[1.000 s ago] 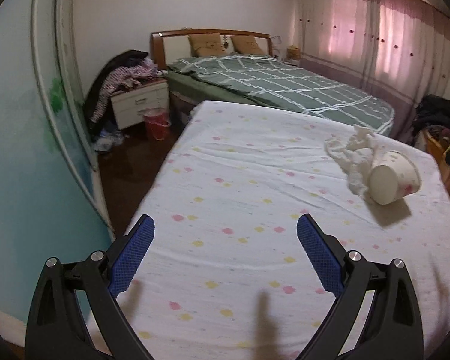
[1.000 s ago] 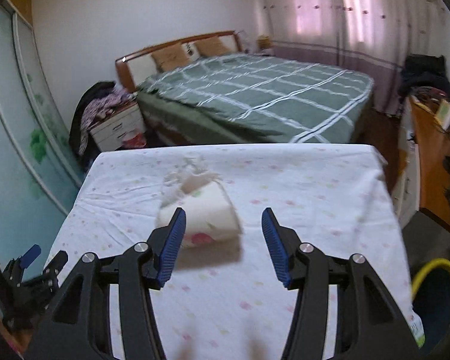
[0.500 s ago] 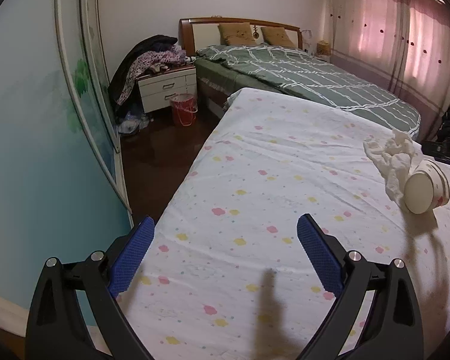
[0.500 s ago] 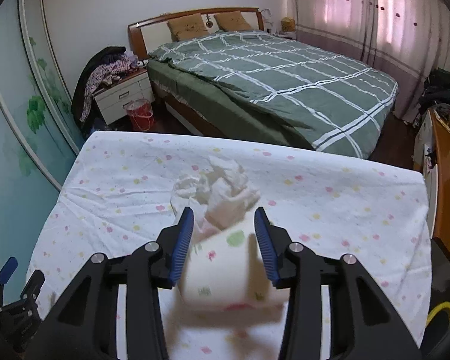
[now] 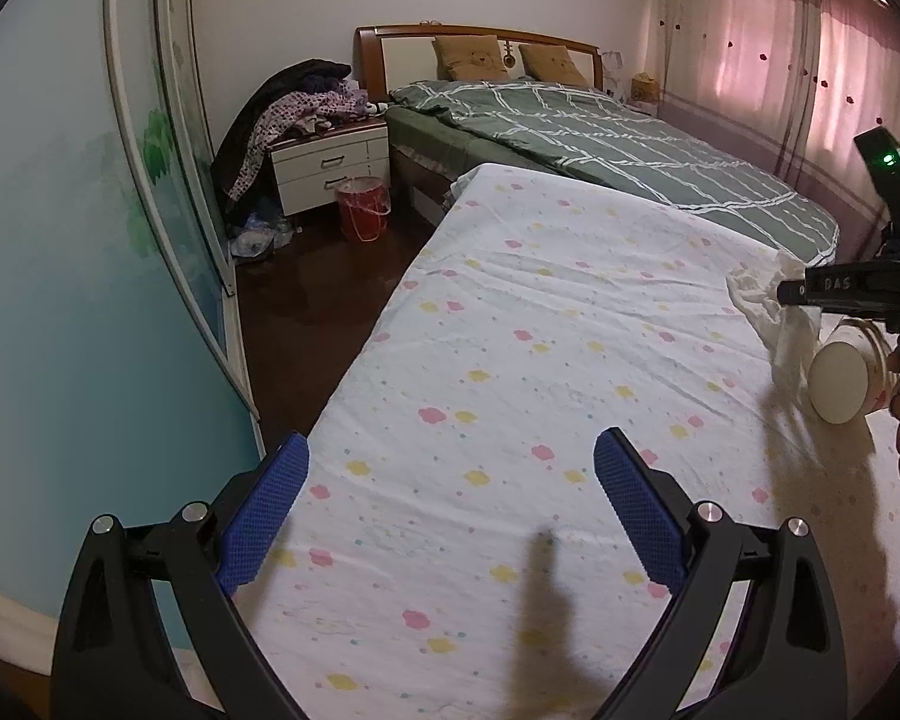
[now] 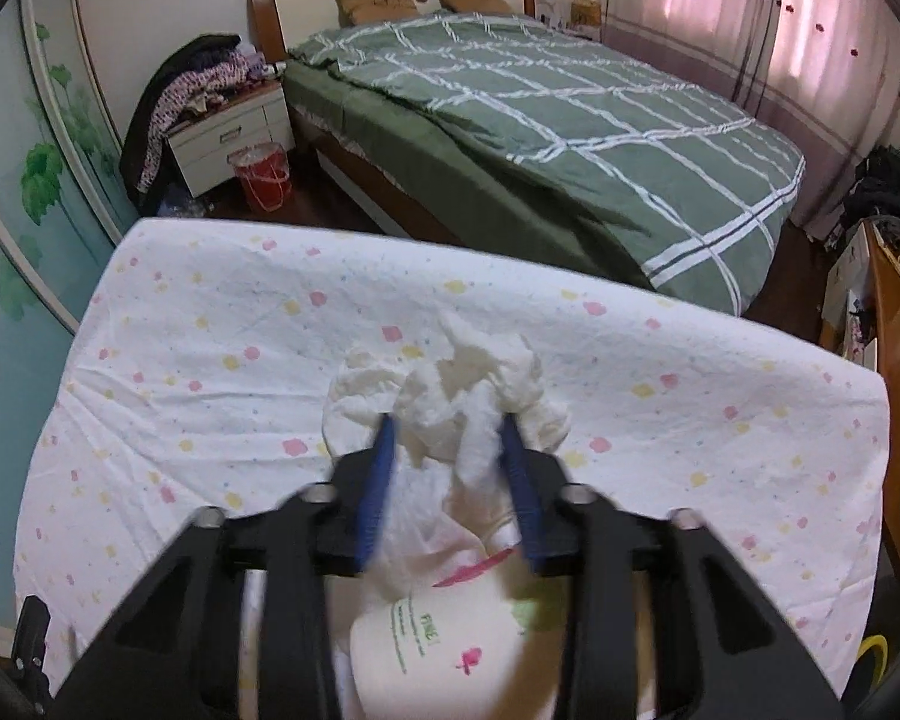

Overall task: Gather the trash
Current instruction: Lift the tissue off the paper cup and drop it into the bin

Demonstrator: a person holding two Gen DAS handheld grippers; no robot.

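Right gripper (image 6: 447, 456): my jaws, just closing, pinch crumpled tissue (image 6: 450, 396) at twelve o'clock; paper cup (image 6: 438, 648) uncollected at six; left gripper (image 5: 447, 501) released, empty; nothing binned.

The letters "DAS" stand in pale print on the black right gripper (image 5: 858, 291) at the left wrist view's right edge. The paper cup (image 6: 444, 642) bears small green print, possibly Chinese characters, too blurred to read.
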